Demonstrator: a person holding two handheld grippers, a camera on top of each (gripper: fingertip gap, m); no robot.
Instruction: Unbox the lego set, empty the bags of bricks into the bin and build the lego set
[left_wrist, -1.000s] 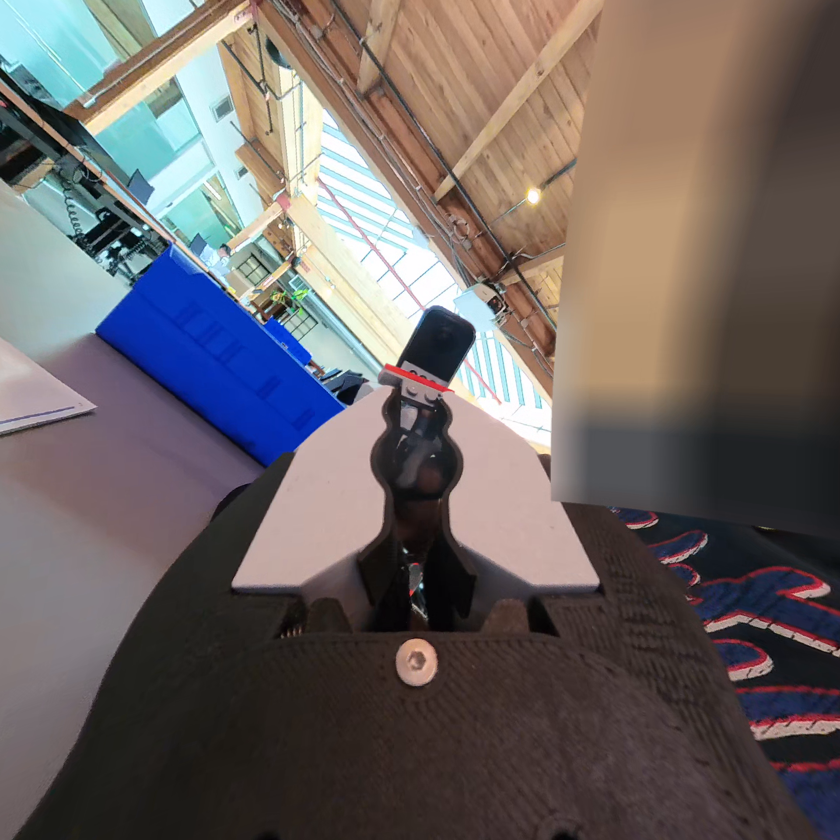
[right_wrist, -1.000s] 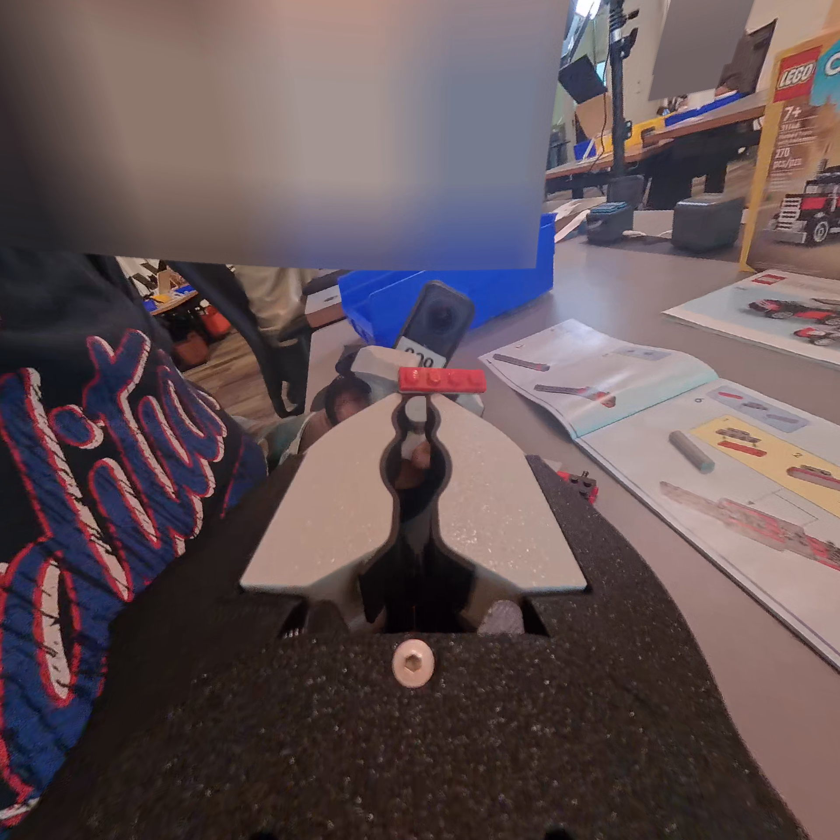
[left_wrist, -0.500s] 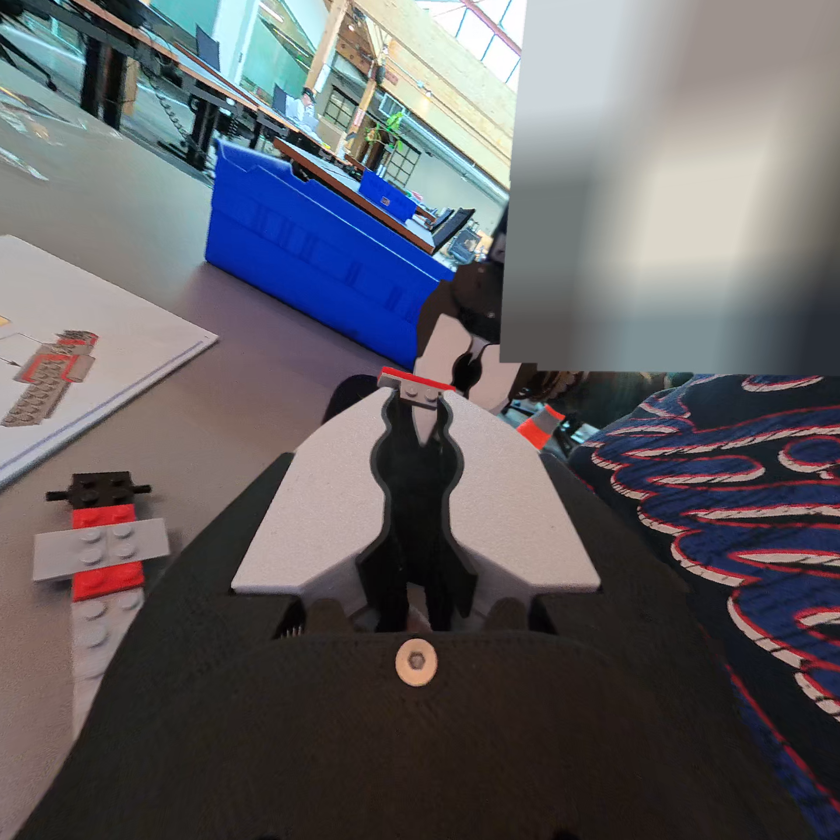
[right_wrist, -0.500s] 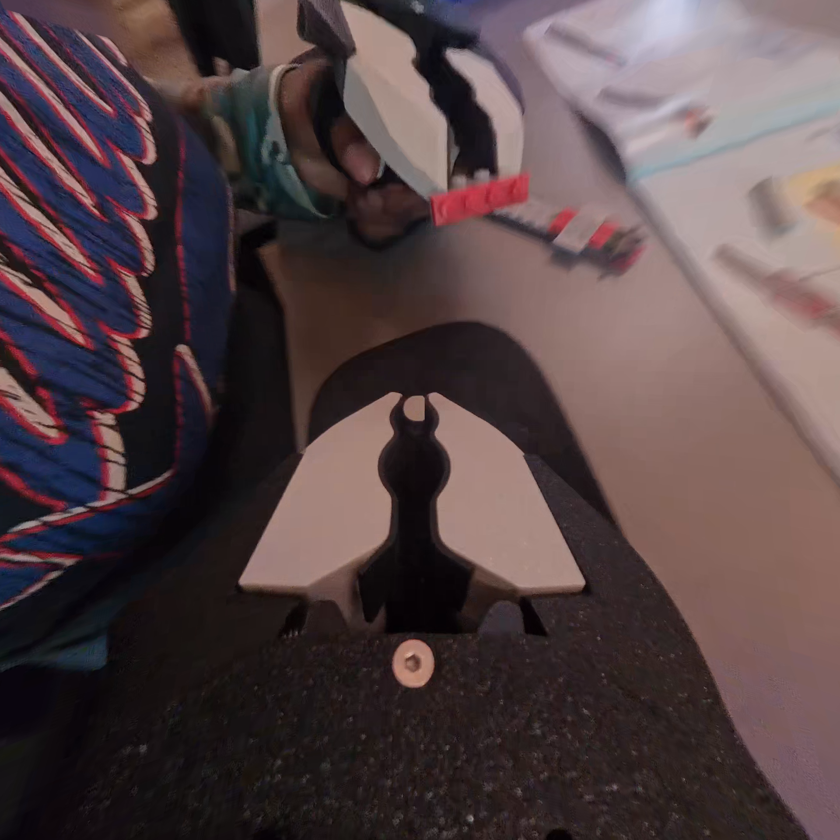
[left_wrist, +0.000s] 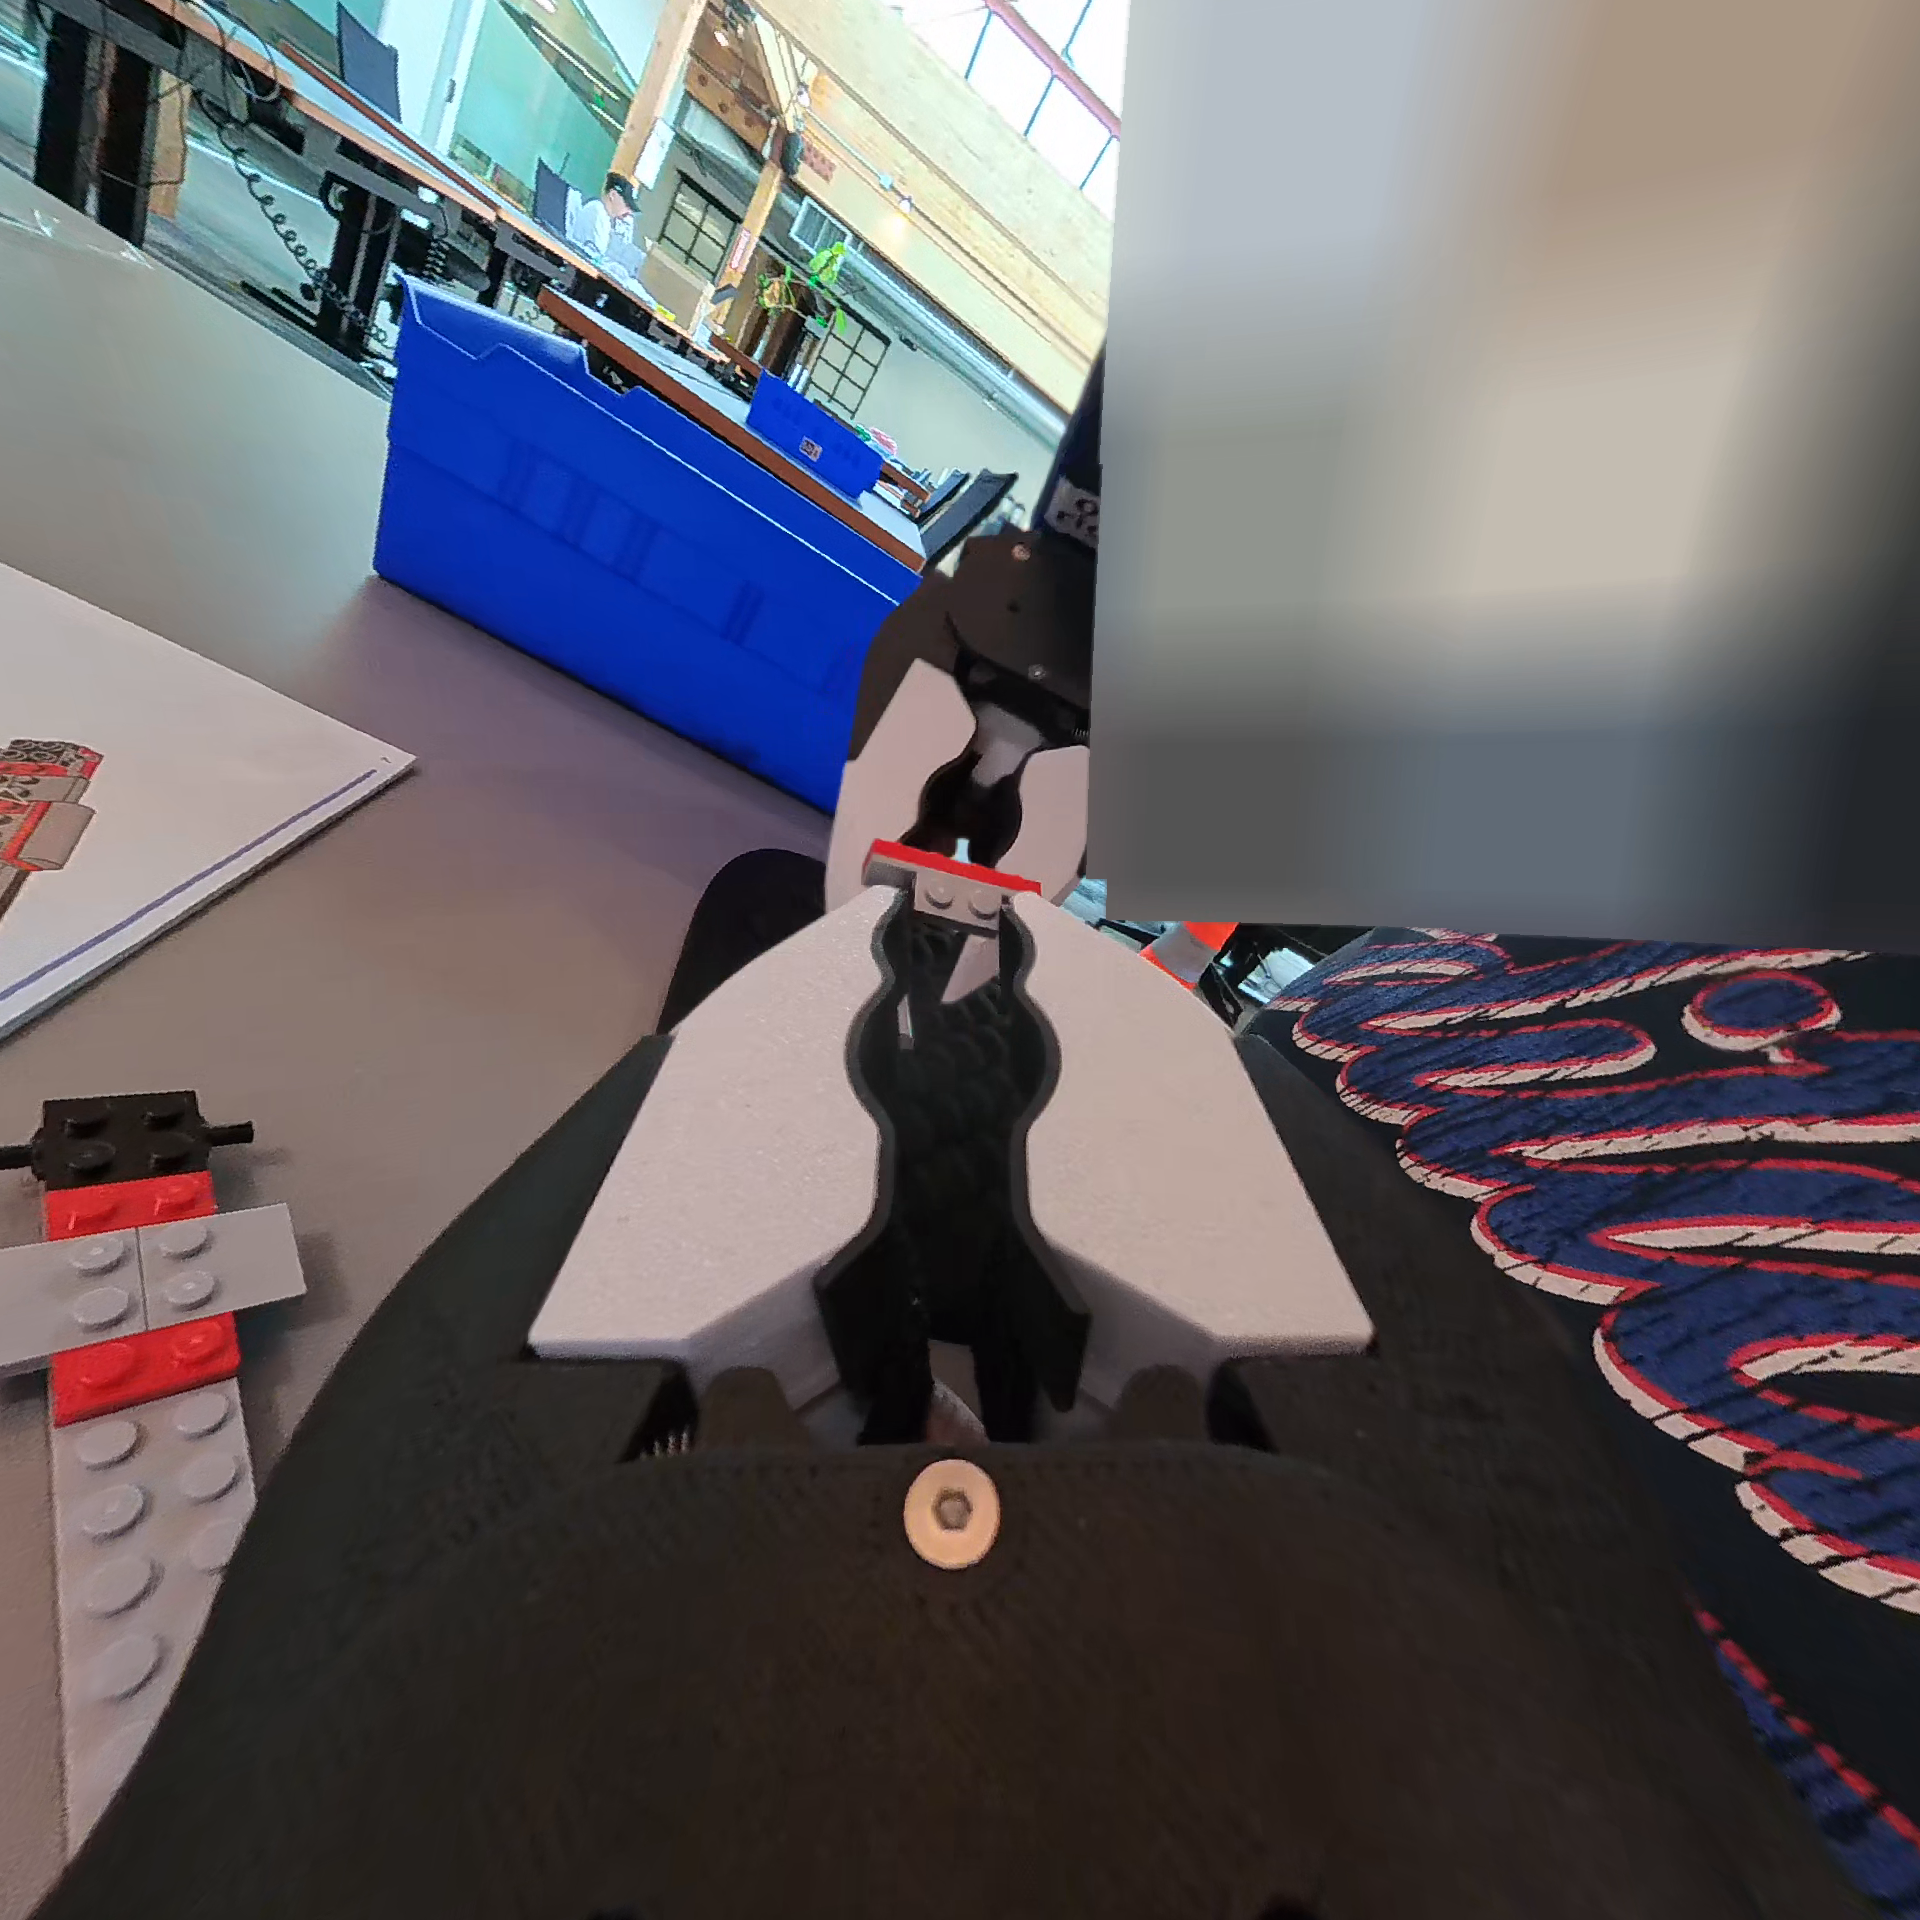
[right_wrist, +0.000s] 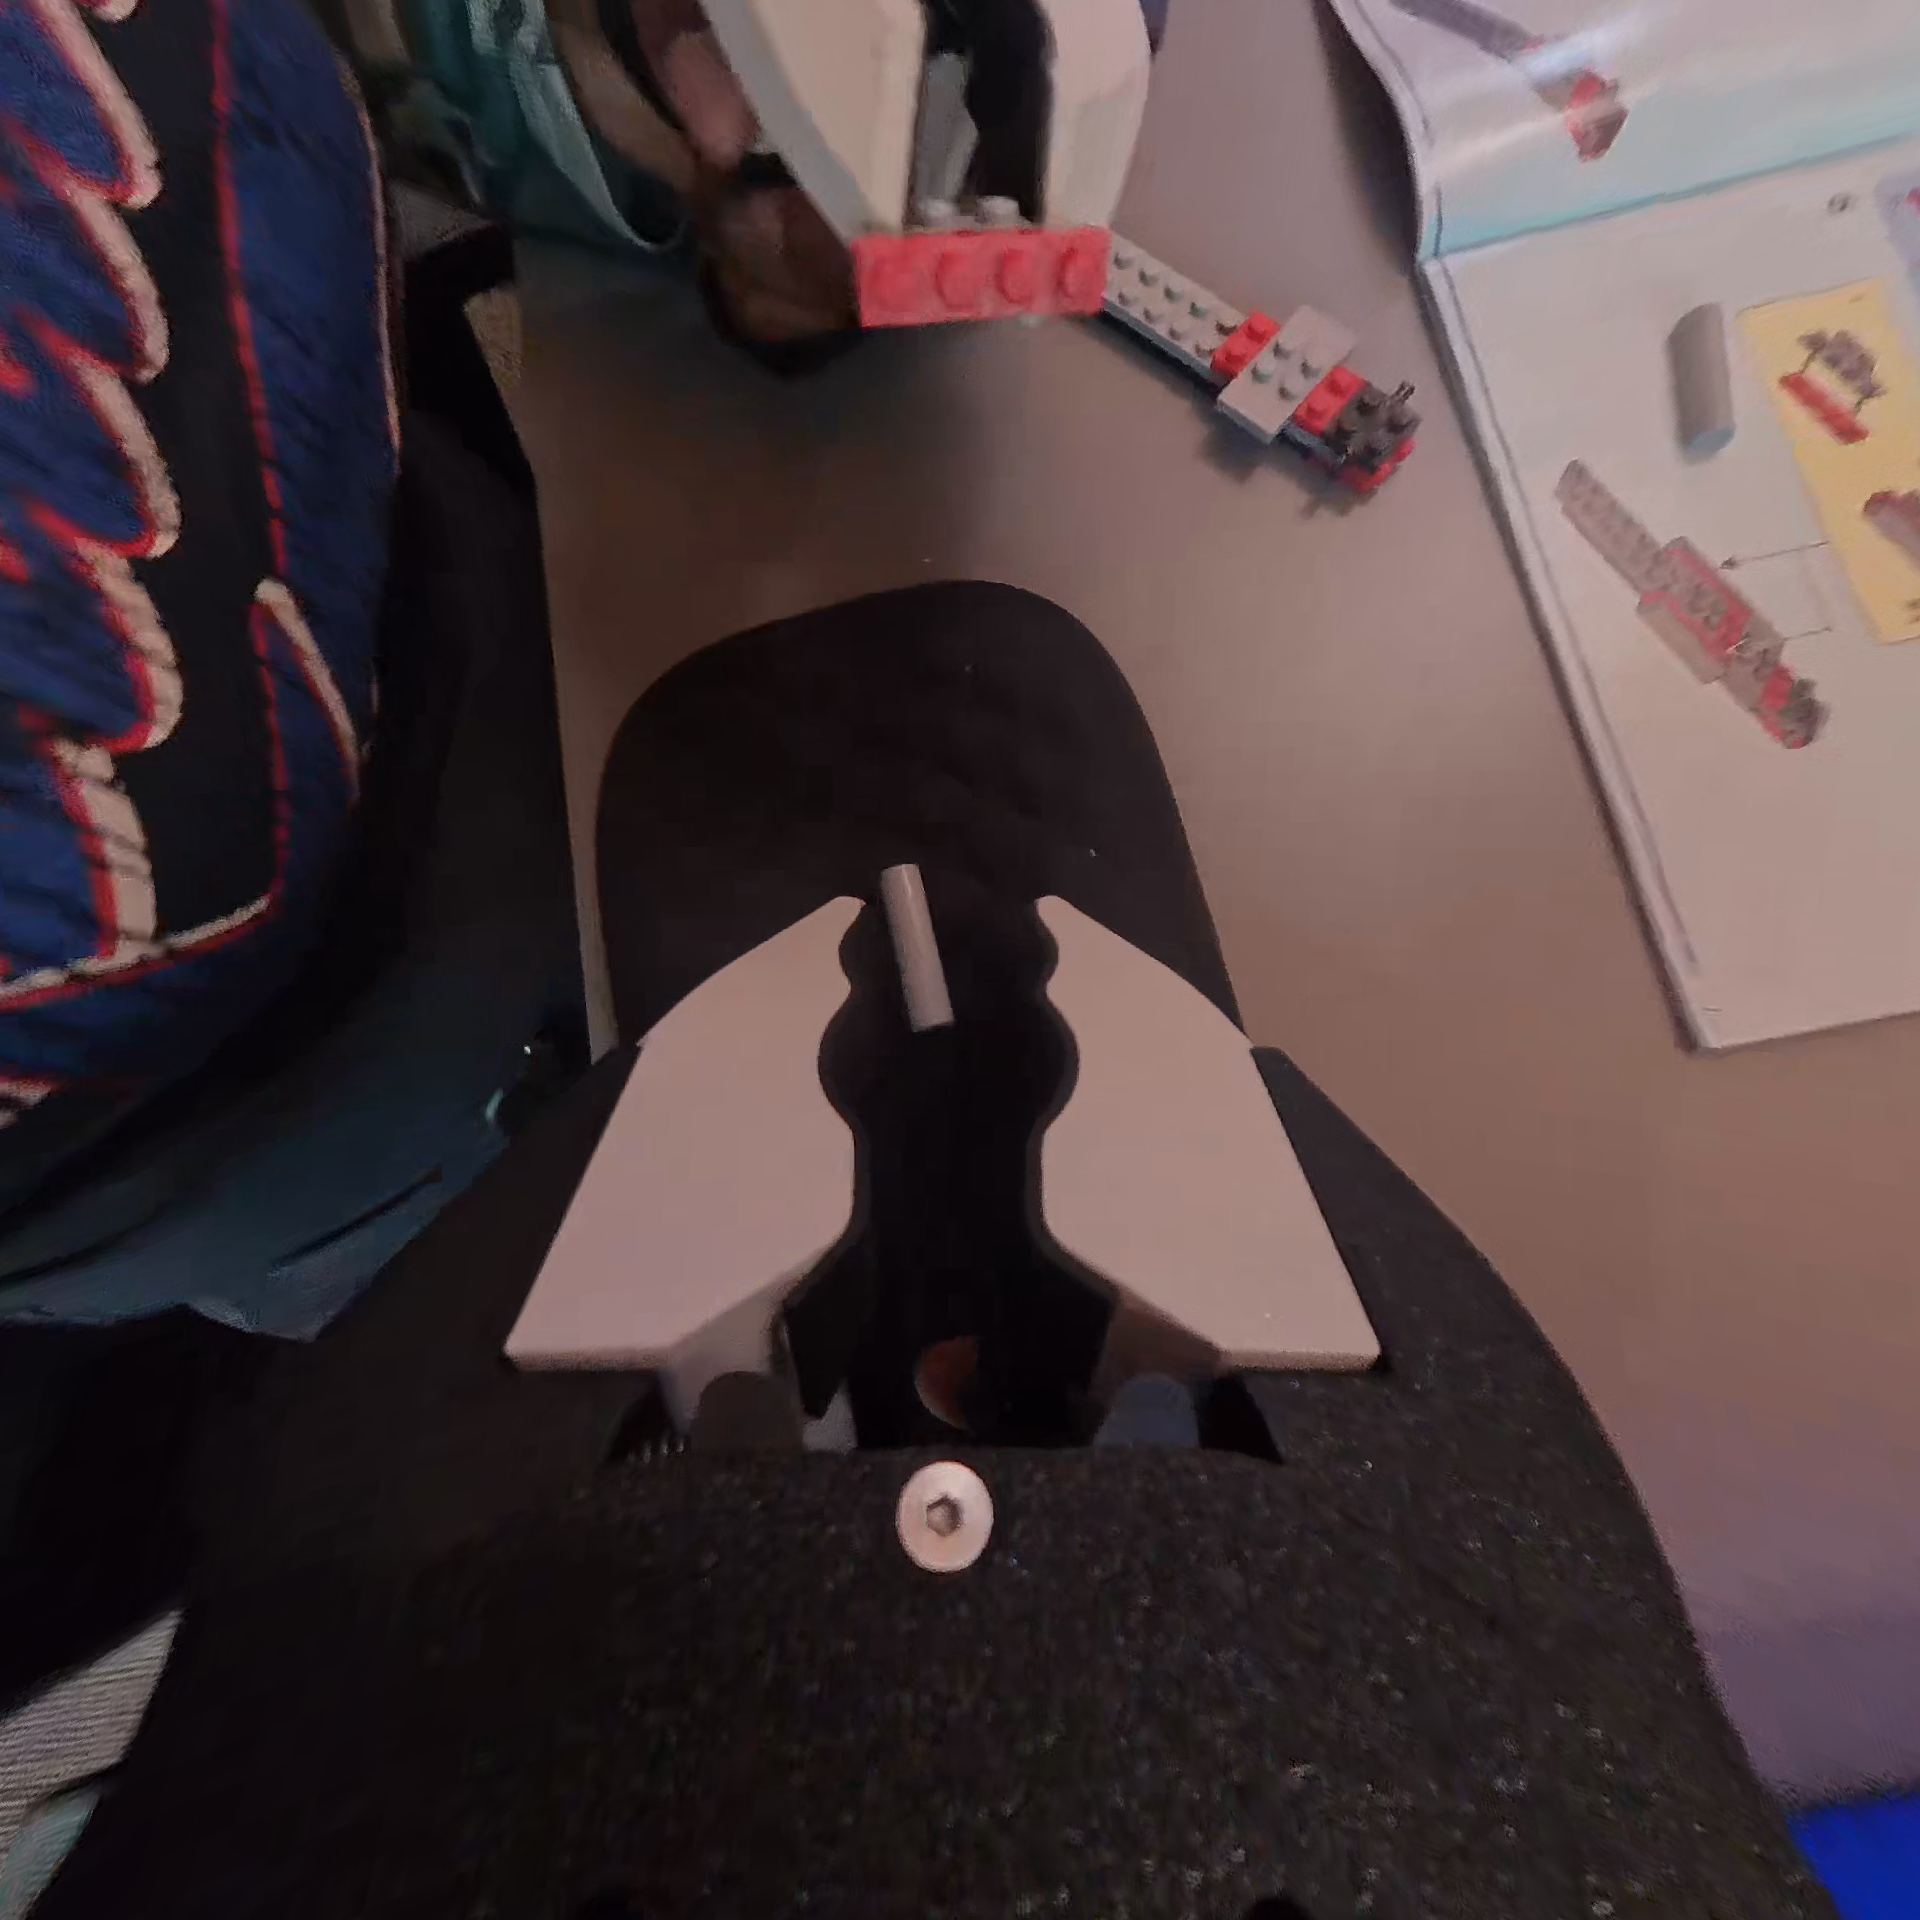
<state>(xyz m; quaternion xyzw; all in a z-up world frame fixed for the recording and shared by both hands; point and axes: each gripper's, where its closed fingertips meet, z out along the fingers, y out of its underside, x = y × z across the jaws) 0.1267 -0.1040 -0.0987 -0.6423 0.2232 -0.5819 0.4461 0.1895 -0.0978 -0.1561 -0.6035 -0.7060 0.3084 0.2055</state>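
My left gripper (left_wrist: 951, 920) is shut on a small grey plate with a red plate (left_wrist: 951, 868) on top, held above the table. It also shows at the top of the right wrist view (right_wrist: 997, 208), holding the red plate (right_wrist: 977, 275). My right gripper (right_wrist: 951, 904) looks down at the table with its fingers apart. A thin grey rod (right_wrist: 914, 961) lies tilted and loose in the gap. The right gripper shows just behind the red plate in the left wrist view (left_wrist: 966, 800). A long grey, red and black build (left_wrist: 135, 1299) lies on the table (right_wrist: 1268, 364).
An open instruction booklet (right_wrist: 1714, 520) lies to the right with a grey cylinder (right_wrist: 1704, 384) on it; its corner shows in the left wrist view (left_wrist: 208, 769). A blue bin (left_wrist: 623, 561) stands behind. A person's patterned dark garment (right_wrist: 156, 520) is close by.
The right gripper has drawn back from the red plate, turned to look down, and its fingers have opened around the grey rod. The left gripper has tipped down toward the table, still holding its piece.
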